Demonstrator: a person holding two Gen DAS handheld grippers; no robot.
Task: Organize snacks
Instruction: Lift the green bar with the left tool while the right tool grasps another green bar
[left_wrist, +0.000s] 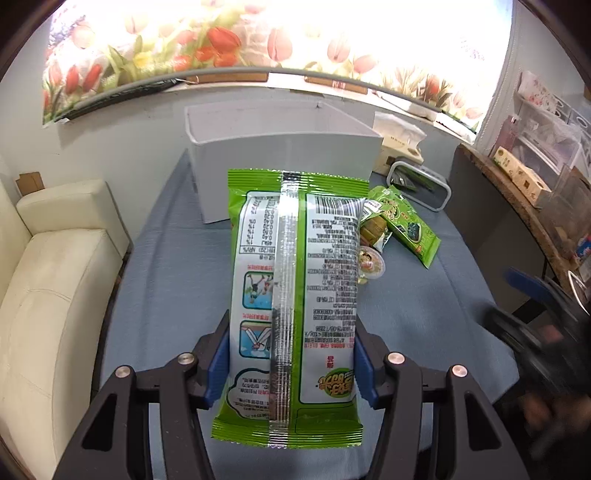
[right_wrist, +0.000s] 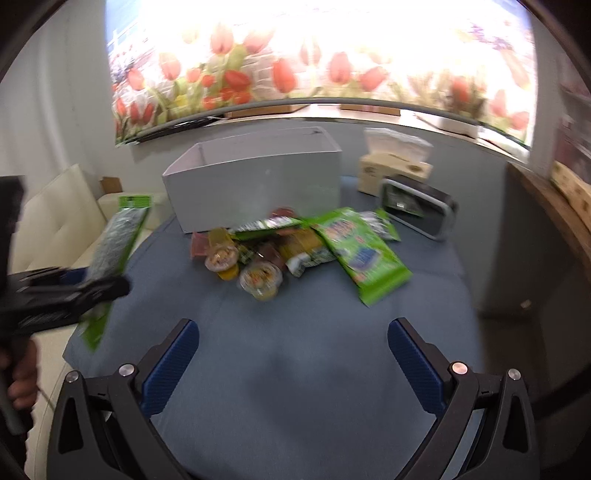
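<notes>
My left gripper is shut on a long green snack packet, held above the blue tablecloth with its silver back seam facing me. The same packet shows edge-on at the left of the right wrist view, in the blurred left gripper. A white open box stands behind it. A pile of snacks lies in front of the box: green packets, small jelly cups and wrapped pieces. My right gripper is open above bare cloth, short of the pile, with nothing between its blue pads.
A tissue box and a grey-rimmed container stand at the back right. A cream sofa runs along the table's left side. A dark counter with boxes is on the right. A tulip picture covers the wall.
</notes>
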